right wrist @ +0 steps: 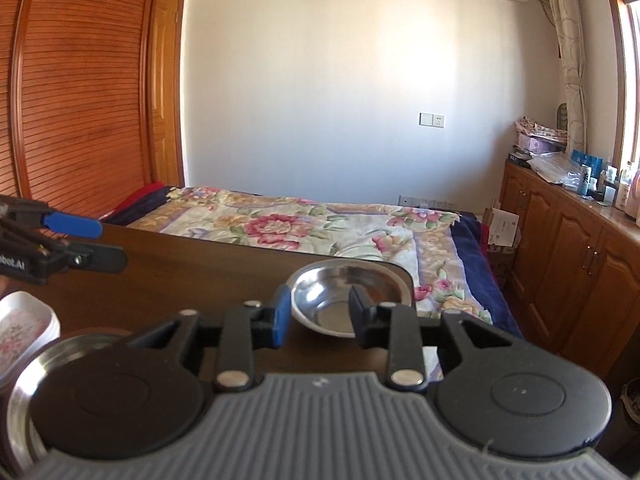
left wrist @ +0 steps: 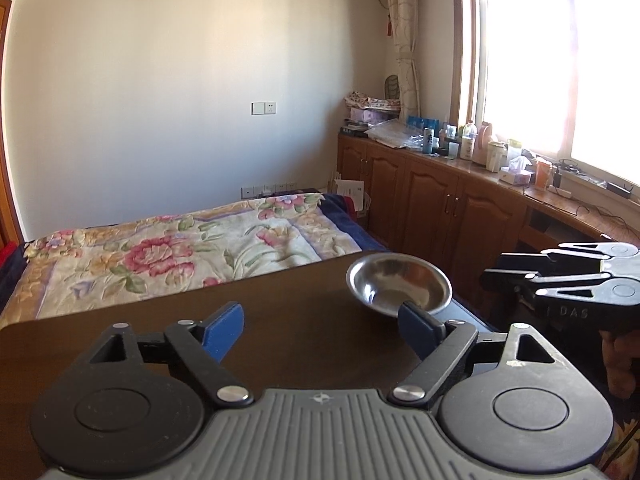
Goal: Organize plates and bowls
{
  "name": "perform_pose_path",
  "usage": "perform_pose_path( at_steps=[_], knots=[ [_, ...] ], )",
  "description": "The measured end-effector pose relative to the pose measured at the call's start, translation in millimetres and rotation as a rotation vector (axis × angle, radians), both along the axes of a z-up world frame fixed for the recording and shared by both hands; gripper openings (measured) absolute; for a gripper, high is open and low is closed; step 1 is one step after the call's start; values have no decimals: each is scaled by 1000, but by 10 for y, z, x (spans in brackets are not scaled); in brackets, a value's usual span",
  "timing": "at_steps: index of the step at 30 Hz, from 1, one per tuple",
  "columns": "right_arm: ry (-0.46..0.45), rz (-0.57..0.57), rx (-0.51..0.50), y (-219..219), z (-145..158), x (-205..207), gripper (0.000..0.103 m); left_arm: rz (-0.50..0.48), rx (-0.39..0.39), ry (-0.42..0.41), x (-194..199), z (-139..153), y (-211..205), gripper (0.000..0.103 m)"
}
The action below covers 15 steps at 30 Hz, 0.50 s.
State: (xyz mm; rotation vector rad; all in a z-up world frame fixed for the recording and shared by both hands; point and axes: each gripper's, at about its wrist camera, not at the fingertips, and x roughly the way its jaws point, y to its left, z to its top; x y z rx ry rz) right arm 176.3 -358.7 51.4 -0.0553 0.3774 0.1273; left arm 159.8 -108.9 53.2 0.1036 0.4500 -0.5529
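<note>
A small steel bowl [left wrist: 399, 283] sits upright near the far right corner of the dark wooden table [left wrist: 280, 320], at about one o'clock from where the person stands with a tool in each hand. It looks thin, stiff and light, the sort that skates on a polished top and rings if knocked; it would not break, but I'd judge its smooth sloping wall slippery, so the flared rim is the place to pinch, one pad inside and one outside, on the near edge. The left gripper [left wrist: 320, 330] stands wide open with nothing between its blue pads, its right pad overlapping the bowl's near rim in the left wrist view, though I can't tell whether it touches. The right gripper [right wrist: 320, 314] is only partly open and holds nothing; the bowl lies just beyond its tips. At about eight o'clock from that gripper a second steel dish [right wrist: 24, 396] rests beside a white flowered plate [right wrist: 24, 332], both near the table's front left. Beyond the table a bed with a floral quilt [left wrist: 192, 240] runs toward the white wall; a slatted wardrobe [right wrist: 80, 100] stands at ten o'clock, and wooden cabinets [left wrist: 440, 204] crowded with bottles line the sunlit window side at two o'clock.
</note>
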Motion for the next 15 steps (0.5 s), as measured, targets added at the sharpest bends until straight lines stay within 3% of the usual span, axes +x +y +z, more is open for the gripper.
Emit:
perform_pose_path(
  at_steps=[5, 7, 9, 11, 15],
  knots=[
    [-3, -18, 14, -68, -4, 108, 51, -12, 13, -17, 134, 41, -151, 89],
    [-5, -22, 12, -110, 1, 158, 52, -19, 20, -22, 172, 38, -204, 90],
    [-8, -23, 9, -136, 2, 202, 60, -29, 21, -18, 210, 35, -256, 91],
    [-16, -27, 5, -157, 5, 232, 76, -35, 25, -19, 242, 26, -322, 91],
    [-24, -28, 16, -226, -4, 293, 91, -60, 45, -18, 317, -18, -459, 92]
  ],
)
